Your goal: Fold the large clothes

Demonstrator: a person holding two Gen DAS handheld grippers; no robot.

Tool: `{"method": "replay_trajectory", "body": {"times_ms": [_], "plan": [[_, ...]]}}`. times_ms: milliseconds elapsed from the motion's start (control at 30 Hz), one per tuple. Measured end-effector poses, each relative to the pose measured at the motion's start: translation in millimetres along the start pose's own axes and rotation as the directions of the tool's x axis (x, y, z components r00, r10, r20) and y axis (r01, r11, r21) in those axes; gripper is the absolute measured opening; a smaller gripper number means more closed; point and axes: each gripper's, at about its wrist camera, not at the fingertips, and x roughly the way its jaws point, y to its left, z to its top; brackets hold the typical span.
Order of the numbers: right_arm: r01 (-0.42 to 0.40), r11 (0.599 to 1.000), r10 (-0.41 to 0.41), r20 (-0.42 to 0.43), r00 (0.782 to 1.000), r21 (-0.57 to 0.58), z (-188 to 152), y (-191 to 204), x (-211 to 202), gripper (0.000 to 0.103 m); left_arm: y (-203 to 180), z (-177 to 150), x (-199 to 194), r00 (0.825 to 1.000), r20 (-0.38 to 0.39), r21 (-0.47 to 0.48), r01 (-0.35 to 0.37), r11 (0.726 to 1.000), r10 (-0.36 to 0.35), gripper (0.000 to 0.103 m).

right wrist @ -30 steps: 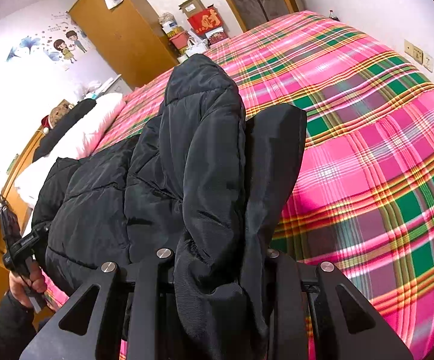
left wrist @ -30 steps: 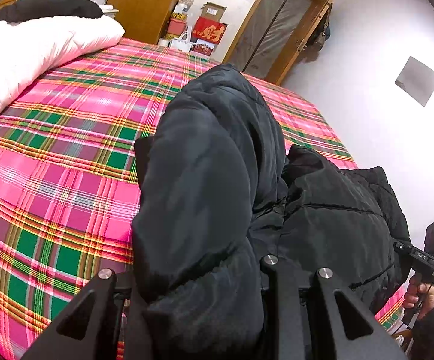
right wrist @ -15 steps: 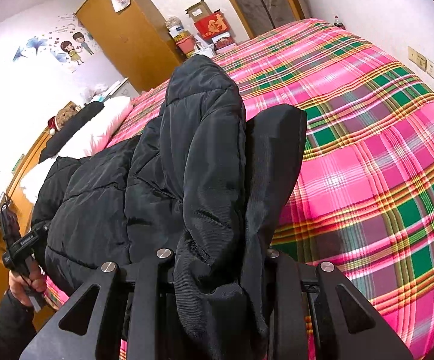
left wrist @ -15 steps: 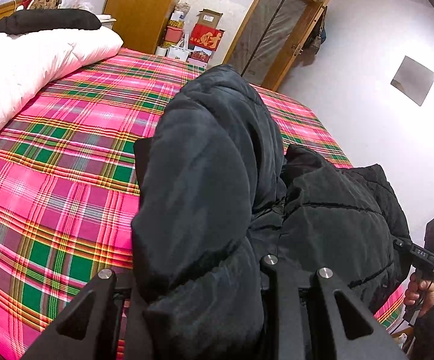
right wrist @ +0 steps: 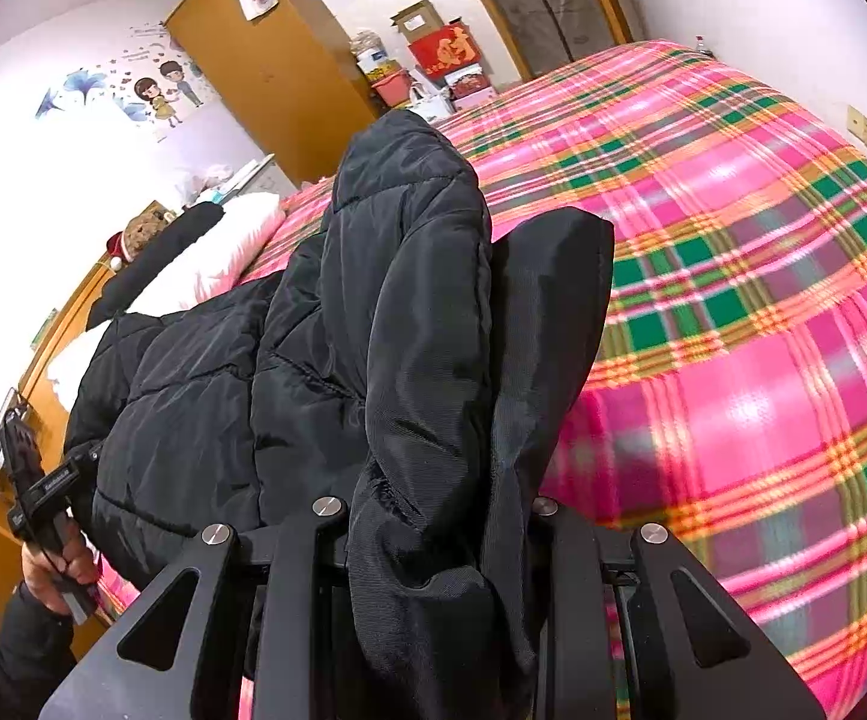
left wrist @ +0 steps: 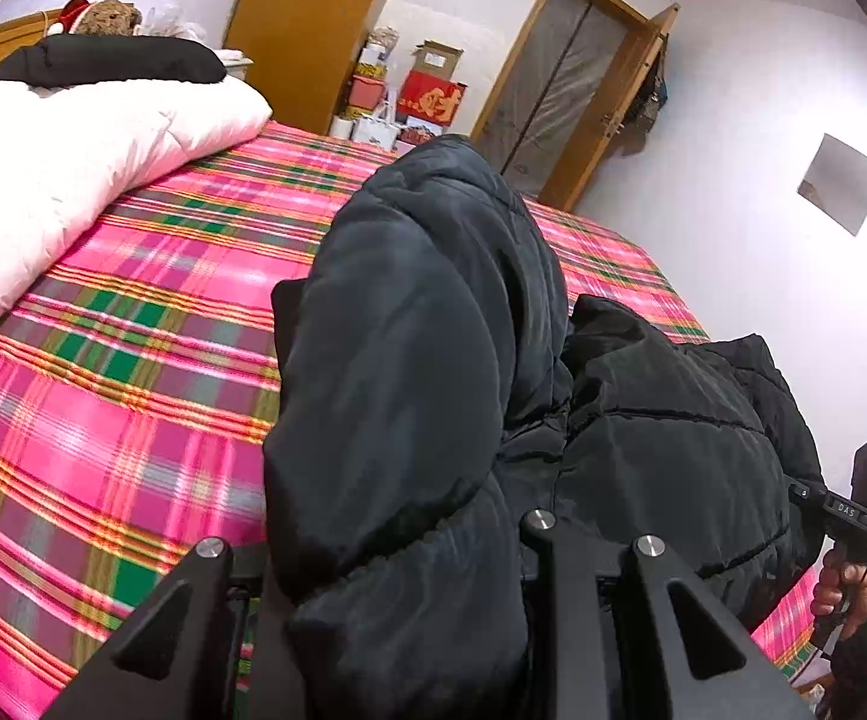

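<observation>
A black puffer jacket (left wrist: 643, 438) hangs stretched between my two grippers above a bed with a pink and green plaid cover (left wrist: 133, 360). My left gripper (left wrist: 397, 564) is shut on a thick bunched fold of the jacket, which bulges up and hides the fingertips. My right gripper (right wrist: 433, 534) is shut on another bunched part of the jacket (right wrist: 409, 312), with a flat black panel folded beside it. In the left wrist view a hand (left wrist: 847, 582) holds the other gripper at the far right. The right wrist view shows a hand (right wrist: 55, 564) with the other gripper at the left.
A white duvet (left wrist: 55, 180) with a black garment (left wrist: 109, 60) on it lies at the bed's head. A wooden wardrobe (right wrist: 271, 60), stacked boxes (left wrist: 427, 96) and a door (left wrist: 565, 78) stand beyond the bed. A white wall (left wrist: 763, 240) runs along the far side.
Both grippers moved with the jacket still gripped. The bed cover, duvet and boxes slid downward in both views, and more of the back wall and wardrobe shows.
</observation>
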Motion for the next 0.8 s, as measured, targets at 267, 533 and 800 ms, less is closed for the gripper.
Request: {"method": "replay_trajectory", "body": {"times_ms": [267, 533, 800], "plan": [[-0.044, 0.999, 0.044, -0.001, 0.999, -0.004, 27, 39, 55, 0.026, 43, 44, 6, 0.998, 0.032, 0.008, -0.052, 0.999, 0.052, 0.028], [-0.062, 0.998, 0.062, -0.028, 0.998, -0.017, 40, 64, 111, 0.026, 93, 74, 26, 0.996, 0.049, -0.007, -0.08, 0.997, 0.081, 0.028], [-0.02, 1.0, 0.023, -0.14, 0.99, 0.019, 9, 48, 193, 0.029, 158, 32, 94, 0.992, -0.058, -0.079, -0.118, 0.99, 0.114, 0.03]]}}
